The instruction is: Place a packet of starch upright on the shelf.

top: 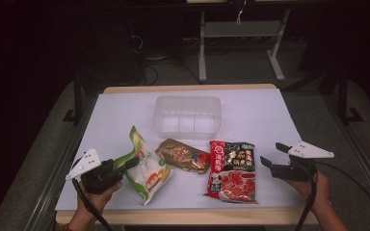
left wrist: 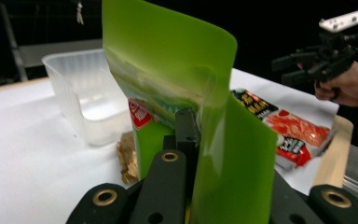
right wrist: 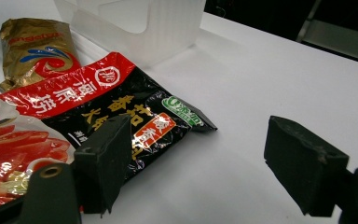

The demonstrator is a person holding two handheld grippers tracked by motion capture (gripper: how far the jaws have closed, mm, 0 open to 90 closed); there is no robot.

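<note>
The left gripper [top: 134, 162] pinches the green packet's [top: 147, 171] edge – the packet stands tilted at the white table's [top: 125, 110] seven o'clock. The right gripper [top: 273, 155] rests wide, empty, at four o'clock – beside the red packet [top: 232, 171].

On the worktop [top: 250, 110] the tub [top: 187, 116] sits farthest from me, near the middle. Nearer me lie three packets in a row: the leaf-print pouch [top: 147, 168] at my left, pinched in my left claw [top: 131, 162]; the foil packet [top: 183, 155] in the middle; the tomato packet [top: 232, 171] at right. My right claw [top: 272, 155] hangs just right of that one, jaws apart.
</note>
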